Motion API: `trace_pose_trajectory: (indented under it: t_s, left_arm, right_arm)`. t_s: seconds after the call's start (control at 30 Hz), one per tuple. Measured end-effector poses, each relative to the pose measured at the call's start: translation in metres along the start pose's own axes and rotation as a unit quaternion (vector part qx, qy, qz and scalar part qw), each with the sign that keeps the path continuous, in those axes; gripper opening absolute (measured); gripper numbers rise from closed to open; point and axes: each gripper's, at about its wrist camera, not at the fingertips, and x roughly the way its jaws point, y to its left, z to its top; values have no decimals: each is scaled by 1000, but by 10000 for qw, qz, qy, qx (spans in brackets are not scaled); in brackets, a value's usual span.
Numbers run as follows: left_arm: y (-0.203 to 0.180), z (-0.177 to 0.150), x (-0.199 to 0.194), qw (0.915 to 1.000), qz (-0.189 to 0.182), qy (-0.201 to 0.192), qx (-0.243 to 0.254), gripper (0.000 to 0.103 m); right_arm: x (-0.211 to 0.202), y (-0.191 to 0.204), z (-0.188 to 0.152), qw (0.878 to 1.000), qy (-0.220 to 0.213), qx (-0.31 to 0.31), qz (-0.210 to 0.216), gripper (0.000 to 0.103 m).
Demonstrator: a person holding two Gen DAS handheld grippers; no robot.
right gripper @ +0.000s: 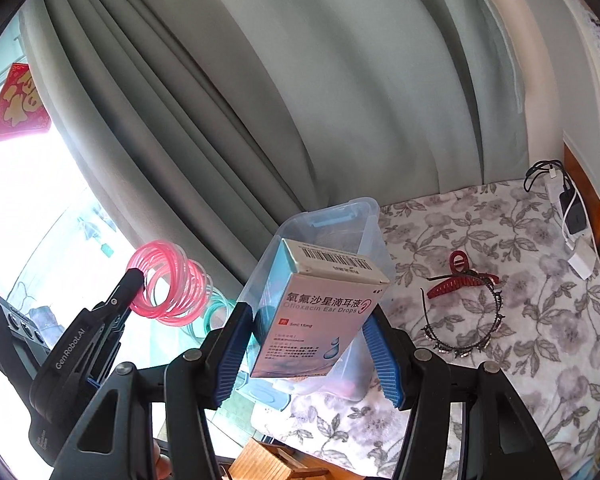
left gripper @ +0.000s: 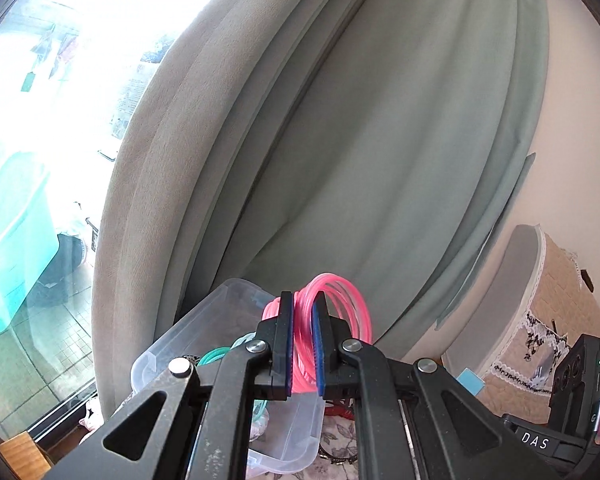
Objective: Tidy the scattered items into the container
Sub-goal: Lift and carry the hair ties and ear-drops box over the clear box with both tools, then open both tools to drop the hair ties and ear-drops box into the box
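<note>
Between your left gripper's (left gripper: 303, 344) narrow jaws hangs the pink coil (left gripper: 336, 304); your right gripper (right gripper: 308, 344) clamps the ear-drops box (right gripper: 320, 320). Both hover above the clear container (right gripper: 332, 232), seemingly ready for dropping in.

grey-green curtain (right gripper: 300, 80), red window decoration (right gripper: 16, 104) (gold character), chargers (right gripper: 572, 216)

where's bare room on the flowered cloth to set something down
Free: the floral tablecloth between the clear plastic container and the chargers, and the near stretch below the black toothed headband. Crowded: around the red claw hair clip.
</note>
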Motion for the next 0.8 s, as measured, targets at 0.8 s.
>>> trace_pose_trajectory:
  t_s: [0.8]
  left_arm:
    - [12, 3, 71, 9988, -299, 264, 298, 8]
  right_arm:
    - [109, 13, 8, 9961, 786, -406, -37, 60]
